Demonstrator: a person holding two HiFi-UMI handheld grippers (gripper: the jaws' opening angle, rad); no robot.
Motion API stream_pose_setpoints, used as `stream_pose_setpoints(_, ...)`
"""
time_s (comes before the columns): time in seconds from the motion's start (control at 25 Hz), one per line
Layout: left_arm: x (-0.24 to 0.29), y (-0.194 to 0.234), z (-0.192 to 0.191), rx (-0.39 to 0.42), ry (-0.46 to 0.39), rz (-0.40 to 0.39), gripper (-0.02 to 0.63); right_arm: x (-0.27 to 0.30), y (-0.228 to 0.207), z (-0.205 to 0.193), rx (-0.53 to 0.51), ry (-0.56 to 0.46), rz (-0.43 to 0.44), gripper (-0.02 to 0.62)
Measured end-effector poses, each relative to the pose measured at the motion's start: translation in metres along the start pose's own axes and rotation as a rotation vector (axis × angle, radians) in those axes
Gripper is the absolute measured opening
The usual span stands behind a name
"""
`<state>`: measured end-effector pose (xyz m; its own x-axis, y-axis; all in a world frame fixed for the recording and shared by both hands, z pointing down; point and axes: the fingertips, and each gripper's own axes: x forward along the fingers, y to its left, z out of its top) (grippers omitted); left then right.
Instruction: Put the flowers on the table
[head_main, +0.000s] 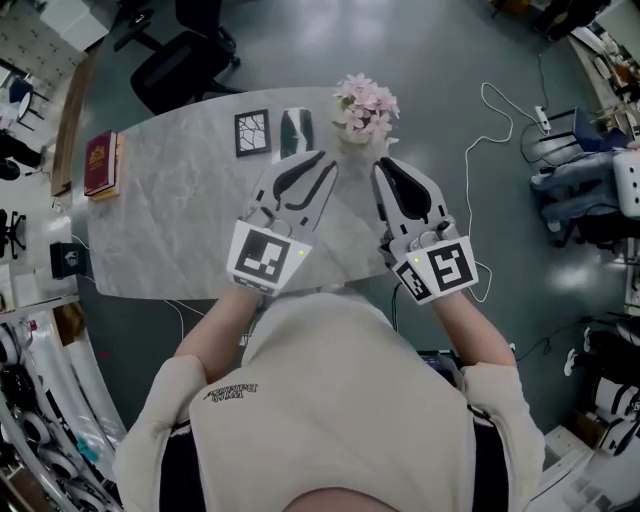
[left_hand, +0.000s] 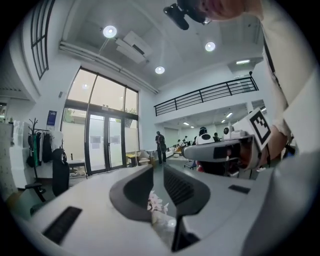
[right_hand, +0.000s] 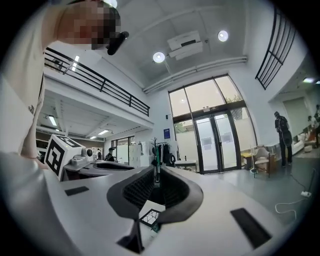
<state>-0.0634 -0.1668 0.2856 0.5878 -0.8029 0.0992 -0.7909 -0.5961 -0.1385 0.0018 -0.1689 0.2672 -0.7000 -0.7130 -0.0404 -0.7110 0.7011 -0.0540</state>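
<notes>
Two empty jaw pairs: left hand-held gripper (head_main: 322, 161) narrow, right hand-held gripper (head_main: 386, 165) together; flowers (head_main: 366, 104) upright, long axis vertical.

Grey floor (head_main: 450, 60), tall glass doors (left_hand: 102, 137)

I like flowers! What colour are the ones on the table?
The flowers are pale pink; the head view shows them best.

pink flowers (head_main: 366, 106) in small pale vase, upright, standing on grey marble table (head_main: 170, 200) near its far edge.
</notes>
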Motion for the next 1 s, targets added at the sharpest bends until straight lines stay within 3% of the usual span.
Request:
stream_pose_setpoints(0.36, -0.026, -0.034, -0.005, -0.039, 0.019, -0.038, 0.008, -0.012, 0.040, -0.009, 0.055, 0.009, 0.054, 0.011)
stream_pose_setpoints(0.52, -0.028, -0.035, -0.010, 0.007, 0.014, -0.059, 0.008, -0.012, 0.046, -0.012, 0.061, 0.015, 0.061, 0.009)
stream_pose_setpoints(0.84, -0.034, -0.017, -0.013, -0.036, 0.012, 0.006, 0.008, -0.006, 0.047, -0.021, 0.067, 0.057, 0.055, 0.009)
stream_pose_setpoints(1.0, -0.037, -0.016, -0.016, -0.042, 0.021, 0.002, 0.008, -0.003, 0.052, -0.022, 0.068, 0.069, 0.060, 0.009)
